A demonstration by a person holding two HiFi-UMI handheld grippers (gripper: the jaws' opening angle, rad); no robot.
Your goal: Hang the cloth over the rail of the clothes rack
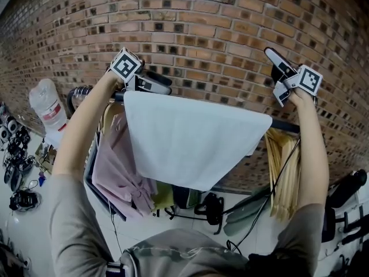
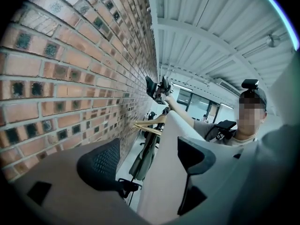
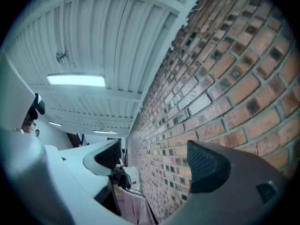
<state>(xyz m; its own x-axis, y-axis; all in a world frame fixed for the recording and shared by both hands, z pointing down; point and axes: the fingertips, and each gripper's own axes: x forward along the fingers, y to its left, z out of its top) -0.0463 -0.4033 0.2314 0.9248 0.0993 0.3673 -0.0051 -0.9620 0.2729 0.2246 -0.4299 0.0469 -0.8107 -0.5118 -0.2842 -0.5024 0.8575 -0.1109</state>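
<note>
The white cloth (image 1: 190, 143) already hangs over the clothes rack's rail (image 1: 286, 126) at mid-frame, so I judge this the release step. The left gripper (image 1: 161, 84) sits at the cloth's upper-left corner, fingers apart with the cloth edge between them. The right gripper (image 1: 275, 77), upper right, has its fingers apart and empty. Next, draw the left gripper clear without dragging the cloth. No writing is legible.

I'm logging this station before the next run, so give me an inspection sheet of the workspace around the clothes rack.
Surface: pale floor, littered at the left.
Job's things: white cloth draped over the rail.
Clutter: pink garment and wooden hangers on the rack; water bottle.
Grippers: left gripper open, cloth edge between its jaws, not pinched; right gripper open, empty, above the rail.
Cables: tangled black cables on the floor.
Surroundings: brick wall behind the rack.
</note>
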